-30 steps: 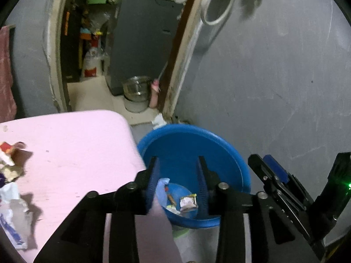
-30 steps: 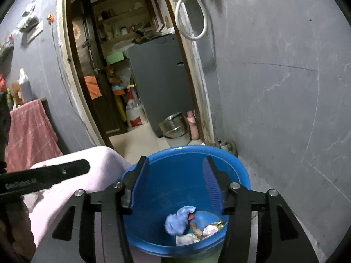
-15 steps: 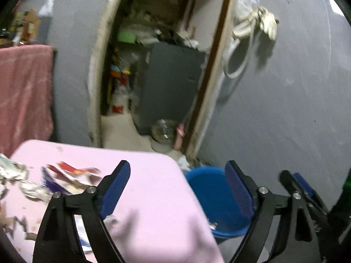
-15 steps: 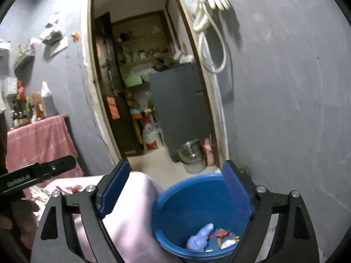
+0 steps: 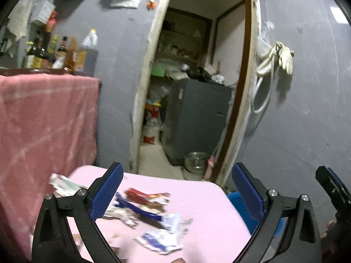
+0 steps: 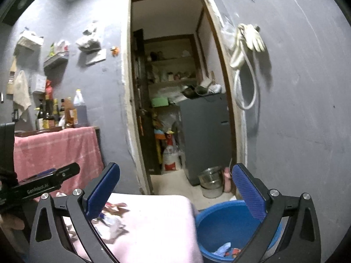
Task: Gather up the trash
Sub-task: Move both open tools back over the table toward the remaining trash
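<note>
Torn wrappers and paper scraps [image 5: 151, 214] lie scattered on the pink table [image 5: 208, 208]; they also show in the right wrist view [image 6: 109, 219]. A blue bucket [image 6: 230, 225] stands on the floor right of the table with trash [image 6: 226, 248] at its bottom; only its edge [image 5: 235, 198] shows in the left wrist view. My left gripper [image 5: 175, 195] is open and empty above the scraps. My right gripper [image 6: 175, 195] is open and empty above the table's right end and the bucket.
A doorway behind the table leads to a storeroom with a grey cabinet [image 5: 195, 118] and a steel pot [image 6: 210, 180] on the floor. A pink cloth [image 5: 43, 127] covers a counter with bottles [image 5: 61, 52] at left. A hose and glove [image 6: 248, 43] hang on the grey wall.
Both grippers opened wide and lifted up from the bucket. The left one swung left over the table, bringing the scraps into view.
</note>
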`<state>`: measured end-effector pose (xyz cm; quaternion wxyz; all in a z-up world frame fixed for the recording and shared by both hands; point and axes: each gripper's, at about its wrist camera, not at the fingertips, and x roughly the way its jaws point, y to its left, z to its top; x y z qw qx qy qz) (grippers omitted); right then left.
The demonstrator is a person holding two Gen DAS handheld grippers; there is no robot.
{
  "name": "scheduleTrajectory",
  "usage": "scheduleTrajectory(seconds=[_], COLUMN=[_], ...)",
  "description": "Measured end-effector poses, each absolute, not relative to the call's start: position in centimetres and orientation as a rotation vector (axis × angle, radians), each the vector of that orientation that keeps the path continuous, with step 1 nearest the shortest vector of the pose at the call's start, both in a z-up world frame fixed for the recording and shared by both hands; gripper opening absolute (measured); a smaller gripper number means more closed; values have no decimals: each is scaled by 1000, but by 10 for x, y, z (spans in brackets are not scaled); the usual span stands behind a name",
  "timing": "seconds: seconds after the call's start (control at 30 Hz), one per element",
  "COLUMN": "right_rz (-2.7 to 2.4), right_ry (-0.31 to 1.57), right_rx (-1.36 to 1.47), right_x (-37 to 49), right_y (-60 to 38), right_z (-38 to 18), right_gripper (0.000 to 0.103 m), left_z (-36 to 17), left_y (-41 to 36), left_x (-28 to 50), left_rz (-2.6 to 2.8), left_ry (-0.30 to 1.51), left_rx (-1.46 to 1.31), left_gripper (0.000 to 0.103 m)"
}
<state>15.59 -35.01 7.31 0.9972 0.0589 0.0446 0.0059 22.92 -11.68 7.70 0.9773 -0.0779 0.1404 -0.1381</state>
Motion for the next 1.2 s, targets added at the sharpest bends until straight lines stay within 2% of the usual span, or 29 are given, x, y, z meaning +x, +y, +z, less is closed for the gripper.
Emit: scheduleTrajectory(seconds=[0.3,0.6,1.2], right_rz=[71,141,169], right_ry=[59,87,386], right_rx=[113,109,52], right_x=[153,164,215], right_y=[-300,-257,-227], right_z=[81,70,7], right_gripper=[103,103,103], left_z=[86,69,-1], left_y=[-51,8,16], left_x=[199,188,239], left_rz=[-167,-53,-98], left_ry=[215,229,496], left_rx=[-172,-186,-143], left_gripper=[101,101,101])
